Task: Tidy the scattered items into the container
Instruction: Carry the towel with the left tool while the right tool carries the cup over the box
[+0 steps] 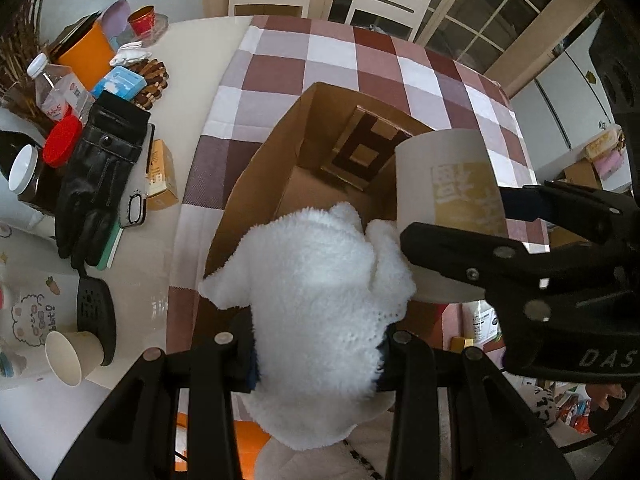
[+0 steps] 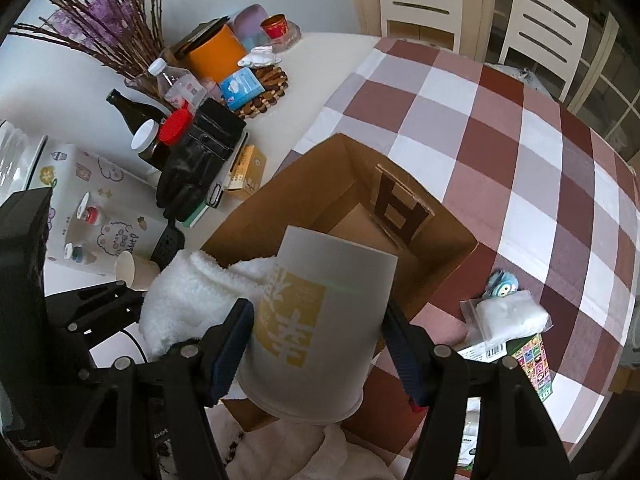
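An open cardboard box stands on the checked tablecloth; it also shows in the right wrist view. My left gripper is shut on a fluffy white glove and holds it over the box's near edge. My right gripper is shut on a white paper cup with a yellow label, tilted over the box's near side. The cup and the right gripper also show in the left wrist view, just right of the glove. The glove shows left of the cup.
A black leather glove, a small paper cup, a yellow carton, bottles and an orange tin crowd the table's left. A white packet, a blue toy and a colourful booklet lie right of the box.
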The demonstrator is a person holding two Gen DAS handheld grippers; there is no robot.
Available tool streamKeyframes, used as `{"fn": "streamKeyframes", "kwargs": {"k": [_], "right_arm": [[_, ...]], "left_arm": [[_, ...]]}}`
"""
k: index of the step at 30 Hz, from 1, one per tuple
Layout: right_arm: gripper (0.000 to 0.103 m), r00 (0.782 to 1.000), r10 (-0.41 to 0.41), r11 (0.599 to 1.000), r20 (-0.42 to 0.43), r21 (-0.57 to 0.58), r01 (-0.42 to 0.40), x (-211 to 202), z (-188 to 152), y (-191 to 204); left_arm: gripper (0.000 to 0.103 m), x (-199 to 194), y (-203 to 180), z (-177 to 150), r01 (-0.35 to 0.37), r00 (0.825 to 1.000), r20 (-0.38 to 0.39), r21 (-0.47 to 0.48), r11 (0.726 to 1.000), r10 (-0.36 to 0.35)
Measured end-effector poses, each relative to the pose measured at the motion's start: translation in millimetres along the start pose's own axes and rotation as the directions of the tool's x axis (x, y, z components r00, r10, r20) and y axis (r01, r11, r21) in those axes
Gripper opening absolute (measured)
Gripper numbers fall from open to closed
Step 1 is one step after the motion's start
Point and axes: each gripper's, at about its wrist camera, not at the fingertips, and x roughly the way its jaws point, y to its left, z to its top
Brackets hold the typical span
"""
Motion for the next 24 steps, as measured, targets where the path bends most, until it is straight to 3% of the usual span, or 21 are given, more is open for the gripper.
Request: {"fn": "streamKeyframes", "kwargs": {"k": [17, 20, 22, 24], "right_arm": [[0.067, 0.999, 0.007, 1.000, -0.033, -0.001, -0.007, 16.2, 6.4, 0.8], [0.070, 0.999, 0.012, 1.000, -0.033, 0.005, -0.012, 17.0, 8.2, 0.5], [0.070, 0.999, 0.016, 1.000, -0.033, 0.012, -0.016, 16.6, 9.7, -1.1], [0.070, 0.999, 0.022, 0.999, -0.033, 0.036, -0.020, 16.2, 11.2, -4.1]], "left_arm": [[0.038, 9.3, 4.6, 1.3, -0.008, 1.000, -0.022, -0.015, 1.000, 0.007], [0.043, 9.7, 5.0, 1.2, -0.011, 1.000, -0.023, -0.020, 1.000, 0.011], [0.054, 9.2, 4.5, 1.5, -0.013, 1.000, -0.022, -0.020, 1.000, 0.012], [0.058, 8.5, 3.7, 1.9, -0.017, 1.000, -0.017, -0.014, 1.000, 0.016]]}}
